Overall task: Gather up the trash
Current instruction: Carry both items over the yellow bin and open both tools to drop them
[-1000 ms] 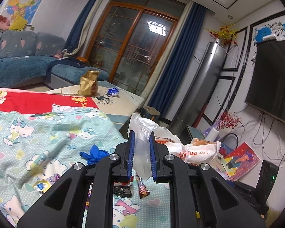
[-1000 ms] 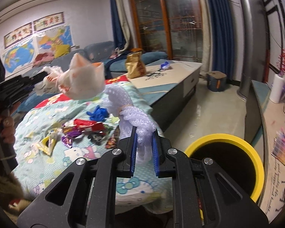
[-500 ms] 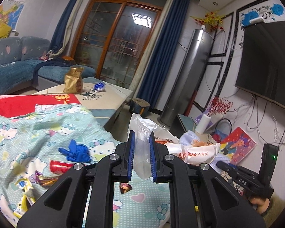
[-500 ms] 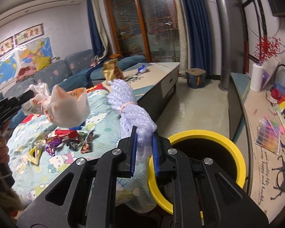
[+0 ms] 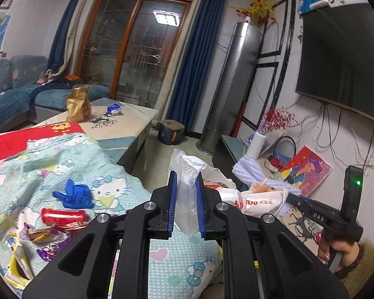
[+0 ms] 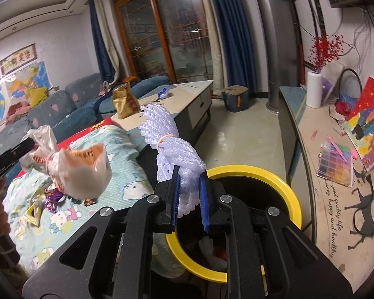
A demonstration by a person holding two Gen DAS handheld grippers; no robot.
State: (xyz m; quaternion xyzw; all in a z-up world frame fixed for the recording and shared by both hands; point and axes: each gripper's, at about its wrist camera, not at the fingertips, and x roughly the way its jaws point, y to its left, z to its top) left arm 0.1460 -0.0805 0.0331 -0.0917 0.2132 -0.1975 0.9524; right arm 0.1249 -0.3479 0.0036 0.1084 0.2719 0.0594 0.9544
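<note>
Left gripper (image 5: 186,201) is clamped on a crumpled plastic bag (image 5: 256,199), held in the air beside the bed (image 5: 92,164). White foam netting (image 6: 173,149) is gripped by the right gripper (image 6: 189,201) above the yellow-rimmed bin (image 6: 284,186).

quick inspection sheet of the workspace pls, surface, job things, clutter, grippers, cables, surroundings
surface: cartoon-cat print blanket over a low table, wrappers scattered on it.
job's things: white plastic bag and white foam net both held in the air; yellow-rimmed bin just beyond the net, some trash already inside.
clutter: blue glove, red tube, candy wrappers, gold snack bag on the coffee table.
grippers: left gripper shut on the plastic bag; right gripper shut on the foam net.
cables: loose wires hanging under the wall TV.
surroundings: sofa, glass doors, blue curtains, paper roll on the TV bench.
</note>
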